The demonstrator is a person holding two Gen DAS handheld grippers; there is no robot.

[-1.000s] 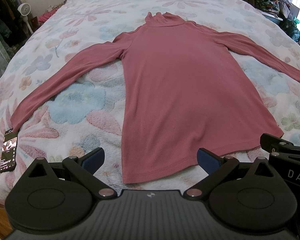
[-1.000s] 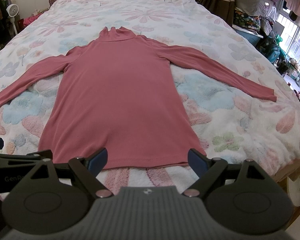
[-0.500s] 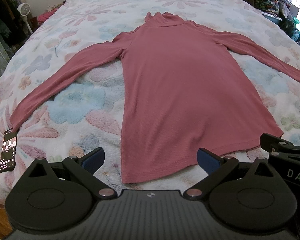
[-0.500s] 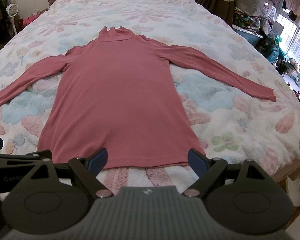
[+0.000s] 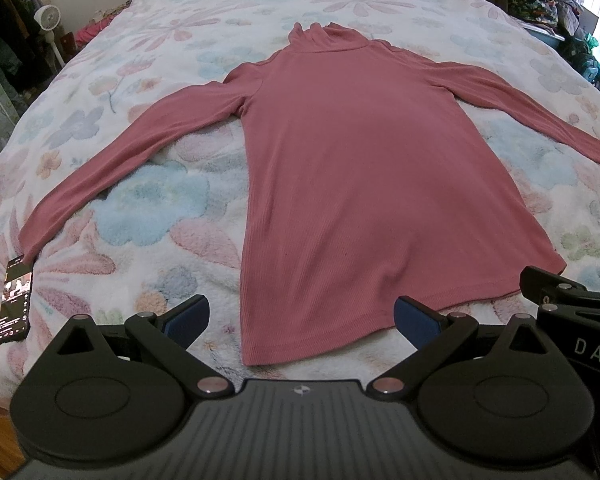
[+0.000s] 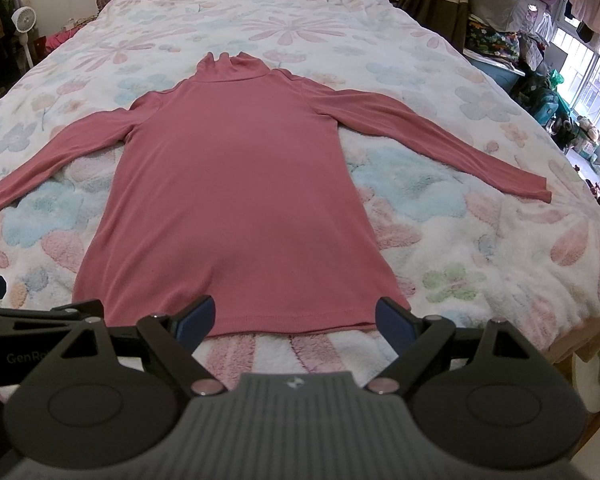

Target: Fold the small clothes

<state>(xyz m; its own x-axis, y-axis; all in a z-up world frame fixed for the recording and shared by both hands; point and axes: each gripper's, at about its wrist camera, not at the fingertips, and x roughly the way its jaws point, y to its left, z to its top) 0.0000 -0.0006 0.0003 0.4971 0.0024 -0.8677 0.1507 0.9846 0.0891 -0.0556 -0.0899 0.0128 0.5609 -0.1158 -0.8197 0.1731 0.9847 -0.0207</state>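
A pink long-sleeved turtleneck [image 5: 364,168] [image 6: 236,200] lies flat on the bed, collar away from me, both sleeves spread out to the sides, hem nearest. My left gripper [image 5: 302,318] hovers open just before the hem's left part, nothing between its blue pads. My right gripper [image 6: 296,320] is open too, held over the hem's right part and holding nothing. Each gripper's black body shows at the edge of the other's view.
A floral fleece blanket [image 5: 148,216] [image 6: 460,240] covers the bed. A phone [image 5: 15,298] lies by the left cuff near the bed's left edge. A fan [image 5: 46,20] and hanging clothes stand at left; piled bags and bins [image 6: 496,44] at right.
Both grippers have hardly moved; the views have shifted only a touch. The garment lies as before.
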